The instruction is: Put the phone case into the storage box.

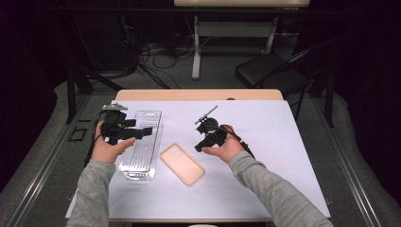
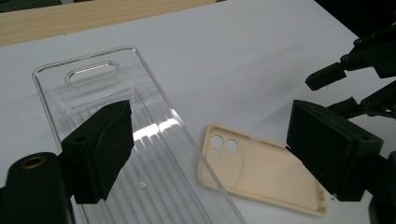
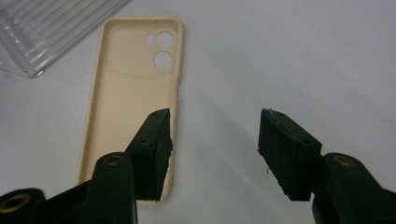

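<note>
Roughly at the middle of the white table (image 1: 265,156) lies a beige phone case (image 1: 182,163), inner side up, its camera cut-outs toward the clear plastic tray (image 1: 142,142). That tray, ribbed along its floor and with a slot handle at its far end, lies just beside the case on its left, the two close but apart.

Over the tray hangs the left gripper (image 1: 147,132), held in the person's left hand (image 1: 108,149). Its jaws stand wide apart with nothing between them; in the left gripper view (image 2: 224,154) one jaw sits above the tray's ribbed floor and the other above the far end of the case.

To the right of the case, the right gripper (image 1: 198,148) is held in the right hand (image 1: 227,149) and points down at the case's right edge. Its jaws are parted, gripping nothing; in the right gripper view (image 3: 212,149) one jaw overlaps the case's long edge (image 3: 130,112) and the other is over bare table. Whether that jaw touches the case cannot be told.
</note>
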Demonstrator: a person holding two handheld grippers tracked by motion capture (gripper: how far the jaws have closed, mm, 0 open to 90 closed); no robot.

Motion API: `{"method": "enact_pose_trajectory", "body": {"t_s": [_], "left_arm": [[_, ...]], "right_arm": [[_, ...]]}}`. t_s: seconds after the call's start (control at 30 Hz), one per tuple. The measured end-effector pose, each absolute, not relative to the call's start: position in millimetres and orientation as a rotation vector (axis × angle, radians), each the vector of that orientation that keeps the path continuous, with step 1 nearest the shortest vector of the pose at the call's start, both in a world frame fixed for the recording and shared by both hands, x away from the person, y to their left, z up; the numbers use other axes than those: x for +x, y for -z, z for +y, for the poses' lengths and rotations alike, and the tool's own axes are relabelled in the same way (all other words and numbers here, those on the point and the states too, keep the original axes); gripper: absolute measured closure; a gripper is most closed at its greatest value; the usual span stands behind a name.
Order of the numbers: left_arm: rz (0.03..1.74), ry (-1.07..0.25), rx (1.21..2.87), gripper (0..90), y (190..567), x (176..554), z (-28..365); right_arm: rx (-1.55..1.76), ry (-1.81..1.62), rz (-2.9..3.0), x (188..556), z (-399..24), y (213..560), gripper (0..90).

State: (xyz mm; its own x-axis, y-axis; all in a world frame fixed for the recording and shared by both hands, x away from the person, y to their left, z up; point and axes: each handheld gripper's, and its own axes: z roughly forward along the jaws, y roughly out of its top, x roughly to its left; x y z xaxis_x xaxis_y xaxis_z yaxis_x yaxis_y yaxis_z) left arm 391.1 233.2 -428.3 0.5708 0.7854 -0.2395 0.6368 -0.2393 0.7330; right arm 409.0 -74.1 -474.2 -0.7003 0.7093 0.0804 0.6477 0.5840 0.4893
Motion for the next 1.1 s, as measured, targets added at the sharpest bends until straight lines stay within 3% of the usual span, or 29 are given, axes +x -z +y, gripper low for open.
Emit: {"method": "enact_pose_trajectory", "body": {"t_s": [0.2,0.33,0.67,1.1], "left_arm": [[1.141,-0.218,1.962,14.8,428.3,391.1,233.8],[1.147,-0.211,1.958,14.9,429.3,391.5,234.6],[1.157,-0.202,1.956,14.9,431.3,392.7,237.0],[1.173,-0.191,1.947,14.9,434.1,394.2,240.4]], "right_arm": [[1.091,-0.647,2.689,408.0,-64.9,478.7,45.1],[1.081,-0.615,2.691,407.3,-60.3,480.7,52.1],[1.111,-0.596,2.710,409.6,-50.9,485.1,56.4],[1.227,-0.525,2.792,413.1,-41.8,493.8,53.2]]}}
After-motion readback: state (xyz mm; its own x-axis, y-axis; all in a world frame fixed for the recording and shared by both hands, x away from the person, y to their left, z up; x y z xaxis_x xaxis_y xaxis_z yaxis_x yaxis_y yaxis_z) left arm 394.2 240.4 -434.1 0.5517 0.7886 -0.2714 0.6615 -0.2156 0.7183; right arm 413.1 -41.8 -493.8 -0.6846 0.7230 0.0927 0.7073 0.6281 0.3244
